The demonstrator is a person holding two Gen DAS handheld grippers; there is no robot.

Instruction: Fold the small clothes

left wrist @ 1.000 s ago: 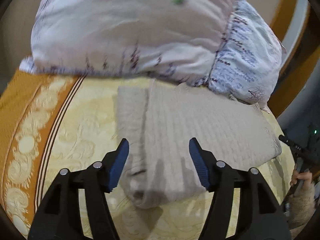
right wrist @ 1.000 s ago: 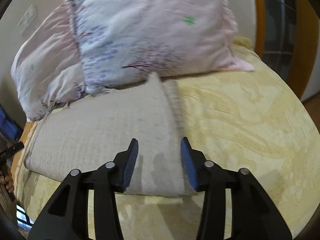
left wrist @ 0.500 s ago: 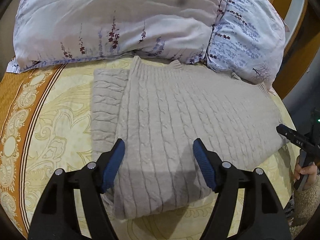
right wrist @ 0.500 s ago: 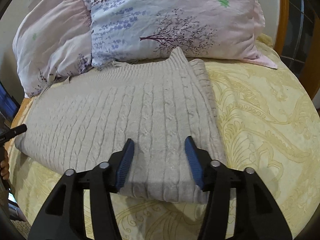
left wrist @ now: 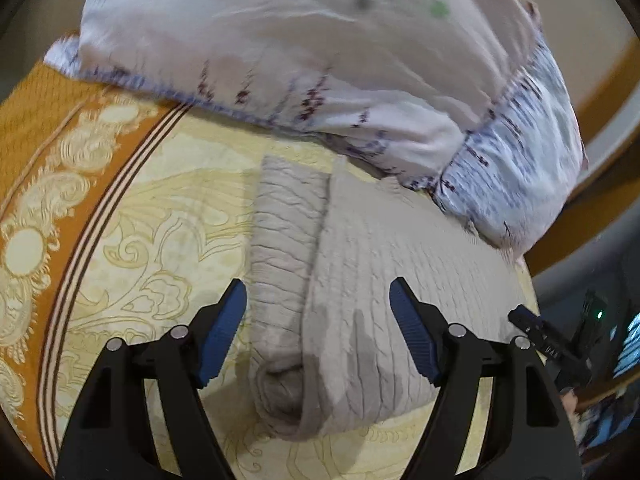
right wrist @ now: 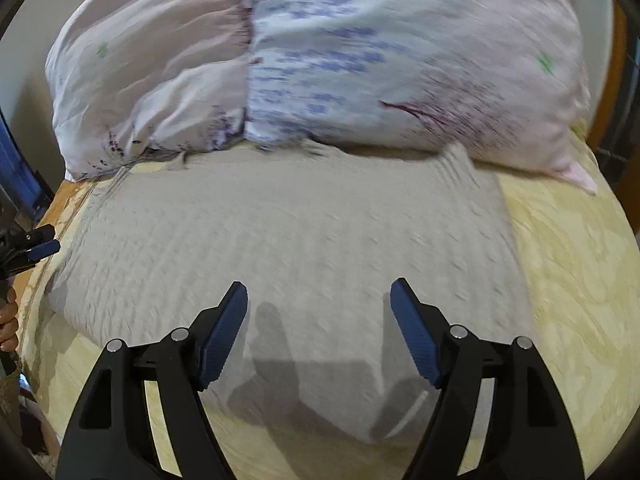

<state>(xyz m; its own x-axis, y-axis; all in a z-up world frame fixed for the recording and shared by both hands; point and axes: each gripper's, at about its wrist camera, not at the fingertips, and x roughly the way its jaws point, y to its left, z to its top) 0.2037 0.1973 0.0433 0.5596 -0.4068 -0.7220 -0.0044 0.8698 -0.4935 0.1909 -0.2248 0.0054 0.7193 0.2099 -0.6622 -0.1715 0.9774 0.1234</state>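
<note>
A beige cable-knit sweater (left wrist: 380,280) lies folded on the bed, its tucked sleeve (left wrist: 284,240) showing along the left end. My left gripper (left wrist: 317,284) hovers over that left end. Its jaws are opening and its blue pads (left wrist: 222,332) touch nothing. In the right wrist view the same sweater (right wrist: 300,240) spreads wide below my right gripper (right wrist: 318,284), whose jaws are also opening over the knit with nothing pinched between them. Each gripper shows at the edge of the other's view: the right gripper (left wrist: 536,330) and the left gripper (right wrist: 36,250).
Two floral pillows (left wrist: 300,60) (right wrist: 360,60) lie against the sweater's far edge. The yellow patterned bedspread (left wrist: 160,220) (right wrist: 568,264) has an orange border (left wrist: 40,120) at the left. A wooden bed frame (left wrist: 608,92) runs behind. A person's hand (right wrist: 8,320) holds the left gripper.
The right gripper has slid from the sweater's right edge toward its middle and its jaws have widened. The left gripper has swung back to the sweater's left end, jaws slightly wider.
</note>
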